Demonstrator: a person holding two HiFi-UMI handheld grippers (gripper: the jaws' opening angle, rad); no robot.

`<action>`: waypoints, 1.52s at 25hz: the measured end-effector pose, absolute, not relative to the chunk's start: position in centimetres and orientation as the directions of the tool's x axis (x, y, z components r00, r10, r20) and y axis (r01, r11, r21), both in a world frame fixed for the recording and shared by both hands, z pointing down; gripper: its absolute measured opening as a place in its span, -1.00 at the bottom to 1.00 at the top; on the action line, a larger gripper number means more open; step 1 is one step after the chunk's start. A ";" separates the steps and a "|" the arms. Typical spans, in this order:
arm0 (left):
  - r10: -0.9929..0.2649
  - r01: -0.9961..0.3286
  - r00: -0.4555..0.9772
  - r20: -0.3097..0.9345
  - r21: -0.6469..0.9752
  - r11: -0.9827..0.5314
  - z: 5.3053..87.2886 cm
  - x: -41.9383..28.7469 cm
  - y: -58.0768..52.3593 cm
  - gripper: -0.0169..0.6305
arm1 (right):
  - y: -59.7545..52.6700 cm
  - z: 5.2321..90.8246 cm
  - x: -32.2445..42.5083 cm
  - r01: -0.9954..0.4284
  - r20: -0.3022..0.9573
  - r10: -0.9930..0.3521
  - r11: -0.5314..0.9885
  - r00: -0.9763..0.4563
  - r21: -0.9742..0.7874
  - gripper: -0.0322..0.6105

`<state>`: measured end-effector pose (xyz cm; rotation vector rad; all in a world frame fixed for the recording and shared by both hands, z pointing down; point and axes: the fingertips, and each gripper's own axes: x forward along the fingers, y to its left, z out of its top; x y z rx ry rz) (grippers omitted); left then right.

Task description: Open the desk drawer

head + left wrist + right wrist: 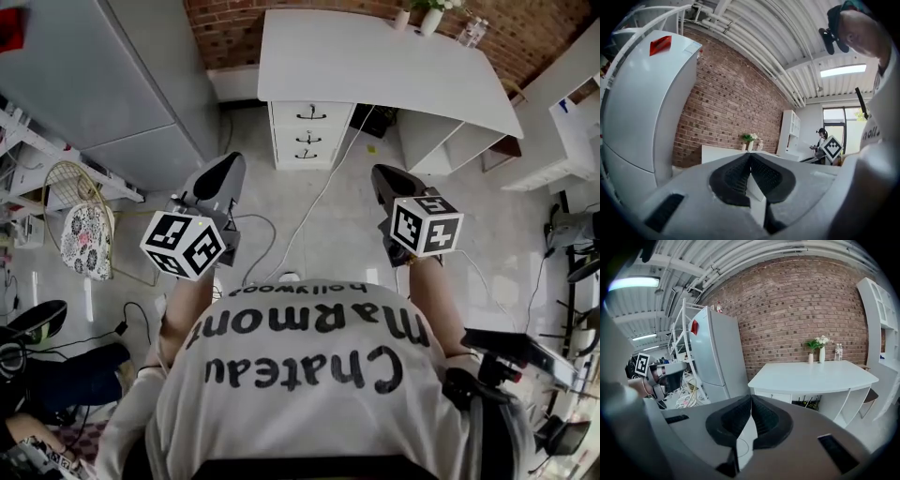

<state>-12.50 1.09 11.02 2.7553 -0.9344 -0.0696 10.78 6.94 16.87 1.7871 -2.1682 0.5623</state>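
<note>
A white desk (375, 66) stands against the brick wall ahead, with a stack of three drawers (309, 136) under its left side, each with a dark handle and all closed. My left gripper (228, 169) is held in the air well short of the desk, jaws shut and empty. My right gripper (382, 175) hangs at the same height to the right, also shut on nothing. In the right gripper view the desk (815, 376) lies ahead beyond the closed gripper (750, 398). The left gripper (750, 154) shows its tips meeting.
A tall grey fridge (103, 84) stands left of the desk. White cables (309, 211) trail over the floor between me and the drawers. A wire chair with a patterned bag (86, 234) sits at left. Vases (429, 19) stand at the desk's back; white shelves (572, 131) at right.
</note>
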 end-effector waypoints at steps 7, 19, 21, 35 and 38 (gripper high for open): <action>-0.549 -0.541 0.835 0.041 0.248 -0.804 12.5 -10.4 -4.4 -0.90 | 2.8 18.5 11.6 -0.983 0.458 -0.872 0.122 -0.172 -0.138 -0.85; -0.478 -0.463 0.878 0.035 0.322 -0.826 16.2 -6.1 -6.6 -0.90 | -3.0 16.6 11.0 -0.957 0.266 -0.920 0.259 -0.286 -0.134 -0.86; -0.509 -0.486 0.860 0.043 0.375 -0.789 16.8 -6.1 -7.8 -0.90 | -4.4 17.0 10.7 -0.941 0.272 -0.901 0.313 -0.337 -0.127 -0.86; -0.537 -0.569 0.819 0.202 0.415 -0.710 25.7 -1.3 -12.0 -0.90 | -15.2 28.9 12.7 -0.889 0.451 -0.779 0.451 -0.437 -0.082 -0.86; -0.591 -0.620 0.775 0.223 0.447 -0.645 28.0 -1.4 -13.7 -0.90 | -17.5 32.3 13.7 -0.885 0.494 -0.753 0.460 -0.436 -0.080 -0.86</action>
